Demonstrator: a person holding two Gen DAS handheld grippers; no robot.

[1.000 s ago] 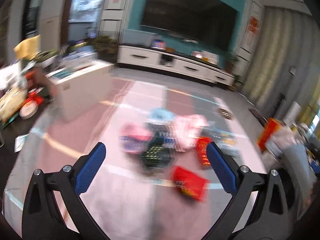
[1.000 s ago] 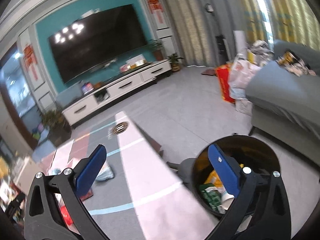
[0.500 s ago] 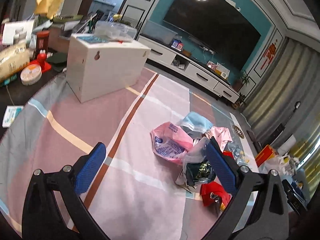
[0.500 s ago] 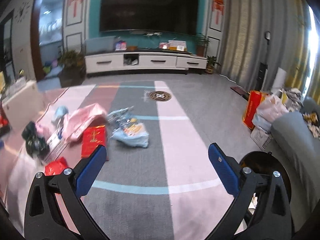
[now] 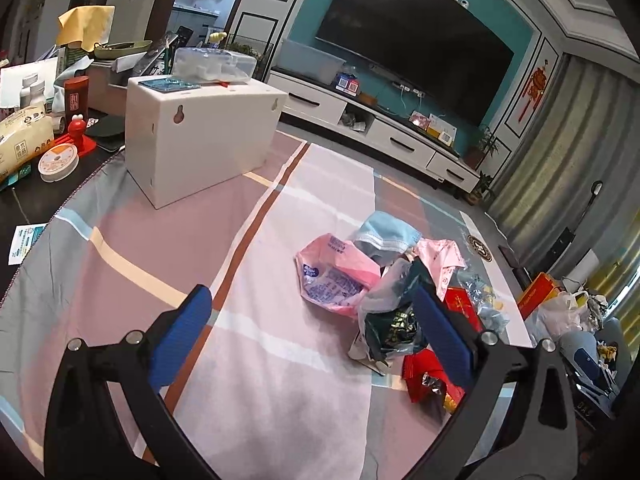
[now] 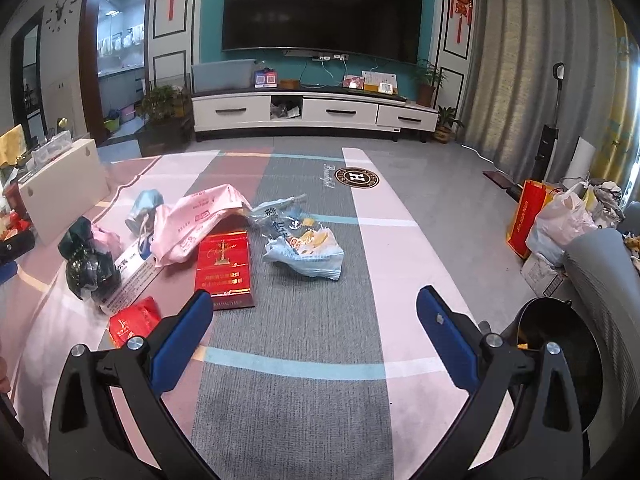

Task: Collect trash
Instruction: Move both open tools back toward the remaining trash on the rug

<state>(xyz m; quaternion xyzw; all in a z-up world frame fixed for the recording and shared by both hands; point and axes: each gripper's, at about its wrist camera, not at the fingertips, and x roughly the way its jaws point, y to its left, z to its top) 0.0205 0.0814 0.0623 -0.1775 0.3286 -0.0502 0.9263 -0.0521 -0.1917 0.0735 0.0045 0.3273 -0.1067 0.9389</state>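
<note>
Both claws wide open, empty. Red carton (image 6: 224, 270) sits just far-left of my right gripper (image 6: 314, 344), long axis pointing away, so right's nearer imo.

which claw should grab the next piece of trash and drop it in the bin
Right, probably. The right claw is open, with the red box just ahead and the black bin beside it. The left claw, also open, shows no bin.
</note>
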